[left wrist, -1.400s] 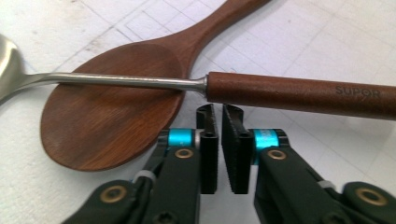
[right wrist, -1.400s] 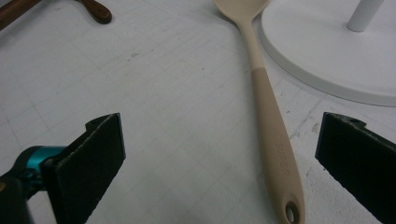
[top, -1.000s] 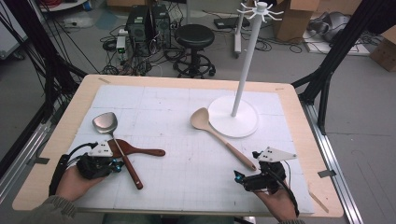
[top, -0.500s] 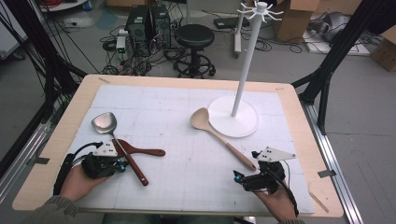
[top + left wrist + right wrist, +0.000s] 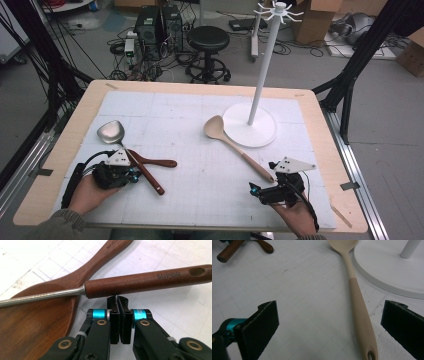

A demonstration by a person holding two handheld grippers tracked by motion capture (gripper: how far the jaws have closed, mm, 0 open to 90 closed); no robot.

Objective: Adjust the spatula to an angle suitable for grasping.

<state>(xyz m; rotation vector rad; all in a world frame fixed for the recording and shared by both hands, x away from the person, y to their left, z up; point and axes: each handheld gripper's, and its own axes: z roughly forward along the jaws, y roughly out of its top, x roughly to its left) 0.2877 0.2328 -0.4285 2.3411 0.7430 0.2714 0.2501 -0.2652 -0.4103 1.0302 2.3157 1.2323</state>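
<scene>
Since the earlier frame, the left gripper (image 5: 134, 175) has slid a little toward the metal spatula (image 5: 131, 156), and that spatula's brown handle has shifted slightly on the surface (image 5: 200, 200). Its fingers (image 5: 114, 315) are pressed together with nothing between them, their tips just under the handle, which crosses over a dark wooden spoon (image 5: 150, 161). The right gripper (image 5: 256, 190) has not moved; its fingers (image 5: 263, 322) stand wide, one on each side of the pale spoon (image 5: 235, 145) handle. That spoon's bowl lies beside the white hook stand (image 5: 255, 117). To lift the spatula well, the left fingers likely need to open first, then straddle the handle near its middle, clear of the spoon beneath.
</scene>
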